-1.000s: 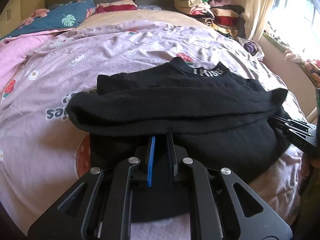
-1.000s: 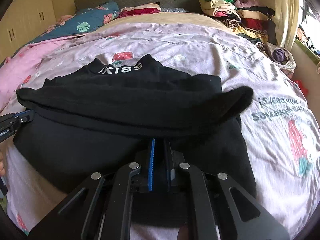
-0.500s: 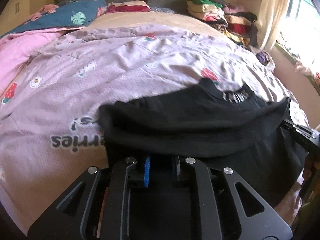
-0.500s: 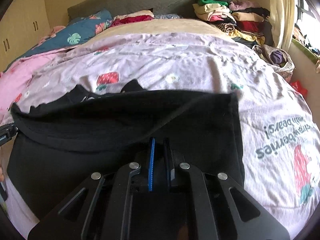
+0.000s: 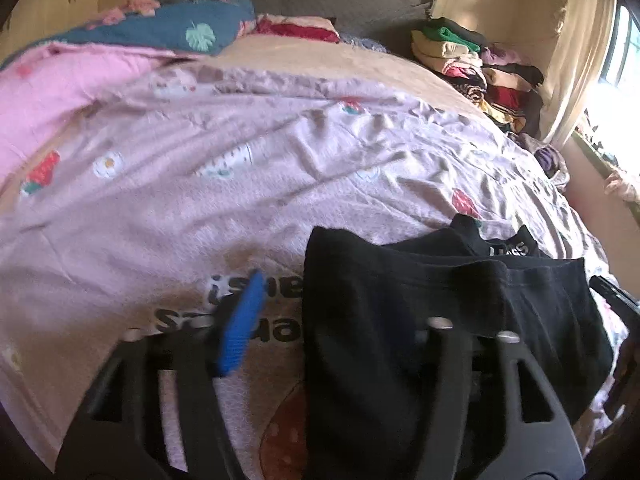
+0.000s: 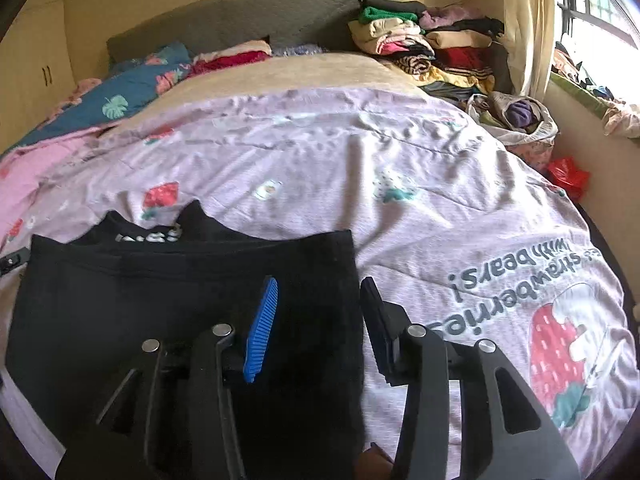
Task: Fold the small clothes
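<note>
A black sweater (image 5: 440, 320) lies folded on the lilac strawberry-print bedspread (image 5: 240, 184), its white-lettered collar at the far edge. In the left wrist view my left gripper (image 5: 332, 320) is open over the sweater's left edge, its blue pad over the bedspread; its right finger is lost against the black cloth. In the right wrist view the sweater (image 6: 160, 312) lies at lower left. My right gripper (image 6: 320, 312) is open and empty, straddling the sweater's right edge. Each gripper's tip shows at the other view's edge.
A stack of folded clothes (image 6: 420, 48) sits at the far right by the headboard. A blue leaf-print quilt (image 5: 168, 32) and pink blanket (image 5: 52, 92) lie at the far left. A window and curtain (image 6: 528, 20) are on the right, with a bag of clothes (image 6: 516, 120) below.
Both grippers carried the sweater's near hem forward over its body, laid it down near the collar, then opened and let go. Both views have tilted up.
</note>
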Tool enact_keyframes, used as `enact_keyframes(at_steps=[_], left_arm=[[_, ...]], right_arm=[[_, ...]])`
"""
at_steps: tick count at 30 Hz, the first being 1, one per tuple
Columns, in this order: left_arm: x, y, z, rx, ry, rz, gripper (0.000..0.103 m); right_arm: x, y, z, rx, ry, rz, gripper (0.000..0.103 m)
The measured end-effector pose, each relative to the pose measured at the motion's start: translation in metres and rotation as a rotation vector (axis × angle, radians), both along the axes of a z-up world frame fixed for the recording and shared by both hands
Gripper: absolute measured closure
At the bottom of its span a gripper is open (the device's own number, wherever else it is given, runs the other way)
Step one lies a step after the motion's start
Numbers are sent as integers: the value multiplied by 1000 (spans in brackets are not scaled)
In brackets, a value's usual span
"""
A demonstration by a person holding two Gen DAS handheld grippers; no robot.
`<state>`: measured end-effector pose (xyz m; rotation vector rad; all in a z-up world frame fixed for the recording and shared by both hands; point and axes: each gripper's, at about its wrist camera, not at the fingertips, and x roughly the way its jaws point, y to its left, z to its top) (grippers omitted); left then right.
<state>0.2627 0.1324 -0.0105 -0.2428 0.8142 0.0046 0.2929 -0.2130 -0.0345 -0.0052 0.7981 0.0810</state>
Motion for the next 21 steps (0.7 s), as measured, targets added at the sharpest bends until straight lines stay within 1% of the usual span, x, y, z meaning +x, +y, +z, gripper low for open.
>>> enact_keyframes(at_steps=[3, 4, 5, 6, 7, 8, 9, 10, 12, 16, 18, 21], left_arm=[[3, -4, -8, -12, 22, -21, 47], [3, -5, -10, -9, 28, -27, 47], [3, -7, -13, -6, 32, -31, 52], [3, -9, -15, -6, 35, -39, 61], [3, -10, -16, -4, 35, -41, 82], [3, -11, -16, -2, 31, -44, 90], [2, -11, -15, 6, 21, -45, 91], [1, -12, -12, 9, 10, -47, 97], [-3, -11, -2, 8, -28, -47, 98], [-10, -12, 18, 19, -95, -49, 99], [-12, -11, 23, 15, -111, -48, 99], [-11, -9, 27, 17, -127, -39, 99]], right_arm=[[4, 3, -9, 23, 26, 24, 62], [5, 5, -11, 18, 26, 28, 68], [4, 6, -12, 5, 22, 26, 76], [4, 7, -12, -5, 19, 28, 99], [3, 7, -11, 4, 15, 30, 100], [2, 4, -7, 24, 1, 24, 100], [0, 3, -4, 33, -9, 22, 100], [-2, 2, 0, 39, -28, 19, 101], [-7, 0, 8, 48, -59, 17, 101], [-11, -10, 20, 98, -110, -13, 101], [-7, -17, 23, 133, -121, -32, 101], [-1, -20, 21, 140, -121, -47, 101]])
